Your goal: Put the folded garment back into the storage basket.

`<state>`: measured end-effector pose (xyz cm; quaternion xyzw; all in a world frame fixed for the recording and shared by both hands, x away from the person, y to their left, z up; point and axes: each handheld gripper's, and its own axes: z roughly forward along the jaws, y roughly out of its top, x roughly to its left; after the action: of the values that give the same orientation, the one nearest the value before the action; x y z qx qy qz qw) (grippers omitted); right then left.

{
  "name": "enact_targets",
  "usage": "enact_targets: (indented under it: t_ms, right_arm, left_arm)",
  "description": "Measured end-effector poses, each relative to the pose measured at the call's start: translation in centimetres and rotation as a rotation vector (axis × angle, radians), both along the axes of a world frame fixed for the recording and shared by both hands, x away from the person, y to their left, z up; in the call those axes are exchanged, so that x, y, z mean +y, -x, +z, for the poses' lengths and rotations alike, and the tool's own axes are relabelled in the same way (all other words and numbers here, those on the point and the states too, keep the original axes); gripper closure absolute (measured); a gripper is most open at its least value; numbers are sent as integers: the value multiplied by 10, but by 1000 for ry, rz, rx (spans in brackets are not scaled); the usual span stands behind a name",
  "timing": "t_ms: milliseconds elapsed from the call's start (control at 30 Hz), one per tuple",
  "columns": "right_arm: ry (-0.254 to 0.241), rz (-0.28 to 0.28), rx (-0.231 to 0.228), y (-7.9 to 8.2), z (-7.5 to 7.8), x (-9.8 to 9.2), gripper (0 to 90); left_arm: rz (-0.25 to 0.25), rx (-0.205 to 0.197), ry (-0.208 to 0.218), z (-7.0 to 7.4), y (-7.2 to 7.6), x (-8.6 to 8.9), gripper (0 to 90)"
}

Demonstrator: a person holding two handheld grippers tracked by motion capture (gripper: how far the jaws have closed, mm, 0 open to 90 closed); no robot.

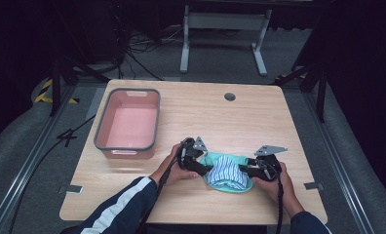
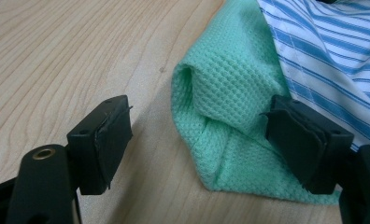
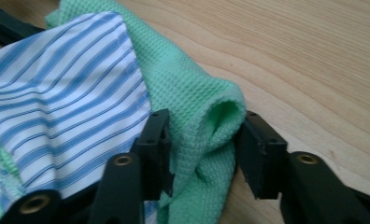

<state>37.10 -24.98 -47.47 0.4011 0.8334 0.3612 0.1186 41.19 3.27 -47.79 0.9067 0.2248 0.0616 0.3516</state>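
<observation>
Dark floor, trailing cables and a grey metal stand (image 1: 225, 36) frame the pale wooden table (image 1: 259, 117) seen from the high view, where a pink tub with a grey rim (image 1: 128, 125) sits at the left side. Near the front edge lies a green waffle-weave cloth (image 1: 215, 158) with a blue-striped white cloth (image 1: 226, 171) bunched on top of it. A person in a navy sleeve with a white stripe (image 1: 120, 207) holds the left gripper (image 1: 206, 170) against the bundle's left side and the right gripper (image 1: 243, 169) against its right side.

Left gripper view: the two black jaws stand wide apart over bare wood, one clear of the fabric, the other lying against the green cloth (image 2: 220, 107) beside the striped cloth (image 2: 332, 51). A folded corner of the green cloth lies between them, unpinched.

Right gripper view: the jaws flank a rolled fold of the green cloth (image 3: 197, 102), the striped cloth (image 3: 66, 93) lying just outside the left jaw. The pads sit at the fold on both sides; whether they squeeze it cannot be told.
</observation>
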Motion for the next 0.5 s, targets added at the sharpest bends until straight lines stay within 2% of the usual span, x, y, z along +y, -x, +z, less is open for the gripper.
enact_targets:
  t_ms: [133,200,233,300,433,500]
  right_arm:
    - [-12,16,11,1,0,1,709]
    - [2,25,1,3,1,4,744]
    - [2,25,1,3,1,4,744]
    - [17,27,-12,5,2,6,773]
    - [27,18,-23,7,3,8,819]
    - [35,16,-33,8,4,8,851]
  left_arm:
    - [-33,7,16,2,3,-1,348]
    - [-47,11,22,2,4,-1,491]
    - [-57,22,33,2,4,0,491]
    - [-73,41,45,3,3,1,680]
    - [-89,59,46,3,3,2,798]
    - [-89,49,26,5,4,1,810]
